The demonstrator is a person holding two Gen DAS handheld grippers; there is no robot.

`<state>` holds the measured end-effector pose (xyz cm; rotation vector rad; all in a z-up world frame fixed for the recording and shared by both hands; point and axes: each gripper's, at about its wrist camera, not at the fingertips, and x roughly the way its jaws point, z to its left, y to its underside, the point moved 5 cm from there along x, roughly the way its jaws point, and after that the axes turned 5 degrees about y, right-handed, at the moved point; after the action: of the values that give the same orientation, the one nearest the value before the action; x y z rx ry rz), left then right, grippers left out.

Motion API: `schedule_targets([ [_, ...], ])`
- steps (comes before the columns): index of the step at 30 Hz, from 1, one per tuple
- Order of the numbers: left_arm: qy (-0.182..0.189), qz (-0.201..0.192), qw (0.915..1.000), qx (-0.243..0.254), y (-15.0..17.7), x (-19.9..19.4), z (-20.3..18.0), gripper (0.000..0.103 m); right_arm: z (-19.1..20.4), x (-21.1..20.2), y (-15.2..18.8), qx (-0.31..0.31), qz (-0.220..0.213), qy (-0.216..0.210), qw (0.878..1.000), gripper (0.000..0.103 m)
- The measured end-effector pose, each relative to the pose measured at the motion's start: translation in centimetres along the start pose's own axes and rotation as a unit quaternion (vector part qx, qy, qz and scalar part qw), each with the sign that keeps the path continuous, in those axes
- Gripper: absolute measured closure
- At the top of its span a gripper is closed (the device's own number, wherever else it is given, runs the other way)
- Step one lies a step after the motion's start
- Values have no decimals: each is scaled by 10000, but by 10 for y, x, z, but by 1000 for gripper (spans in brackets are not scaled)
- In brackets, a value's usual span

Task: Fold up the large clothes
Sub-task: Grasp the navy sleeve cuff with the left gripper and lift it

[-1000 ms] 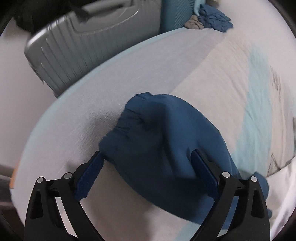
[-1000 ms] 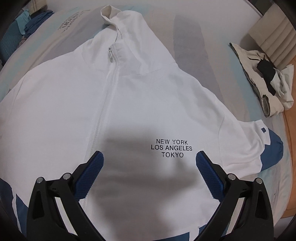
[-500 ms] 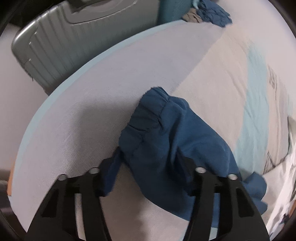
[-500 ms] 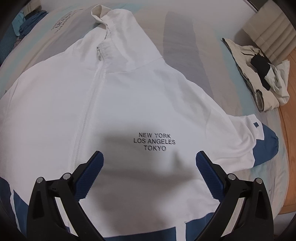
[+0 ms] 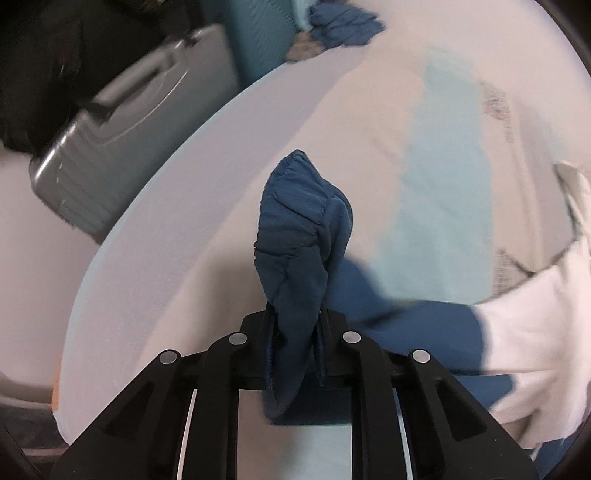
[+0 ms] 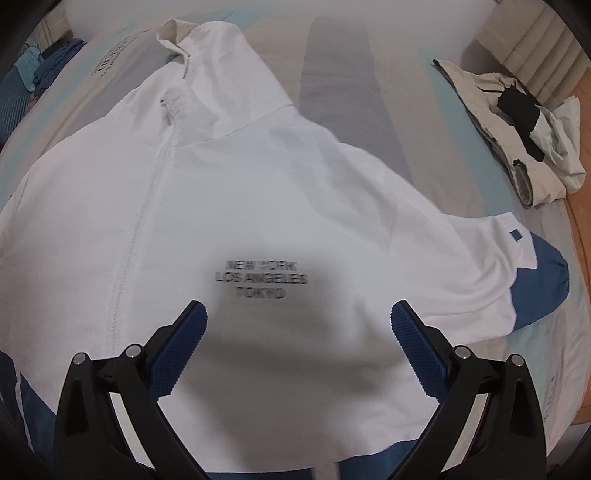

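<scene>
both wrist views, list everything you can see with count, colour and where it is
jacket: one, white with blue cuffs and hem, zipped, spread flat on the bed, black city names printed on the chest
blue cuff: one, dark blue, gathered, lifted off the bed between the left fingers
other blue cuff: one, lying flat at the right bed edge
bed: one, pale sheet with grey and light blue bands
crumpled garment: one, cream with black patches, far right of the bed
suitcase: one, grey, beside the bed
blue clothes pile: one, far end of the bed
left gripper: black, closing, cuff clamped
right gripper: black, blue pads, open above the jacket, holding nothing
</scene>
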<state>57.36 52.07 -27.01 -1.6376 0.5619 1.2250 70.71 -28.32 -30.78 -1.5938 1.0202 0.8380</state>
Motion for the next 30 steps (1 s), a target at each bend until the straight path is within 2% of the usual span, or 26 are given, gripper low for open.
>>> schedule_targets([
  [2, 171, -133, 9998, 18, -1, -13, -28, 88, -10, -3, -2, 23, -10, 32, 10000, 7],
  [7, 753, -427, 9958, 299, 13, -42, -142, 87, -41, -10, -8, 97, -64, 69, 9999, 7],
  [14, 1721, -625, 9809, 664, 49, -53, -316, 87, -84, -17, -8, 214, -148, -122, 9996, 7],
  [21, 2397, -501, 9640, 1036, 90, -50, -480, 87, -129, -12, 2, 360, -164, -218, 9990, 7],
  [26, 2604, -356, 9543, 1424, 126, -48, -577, 87, -161, -6, 14, 542, -131, -307, 9980, 7],
  [30, 2737, -115, 9495, 1529, 165, -42, -646, 87, -182, 2, 26, 671, -60, -341, 9971, 7],
])
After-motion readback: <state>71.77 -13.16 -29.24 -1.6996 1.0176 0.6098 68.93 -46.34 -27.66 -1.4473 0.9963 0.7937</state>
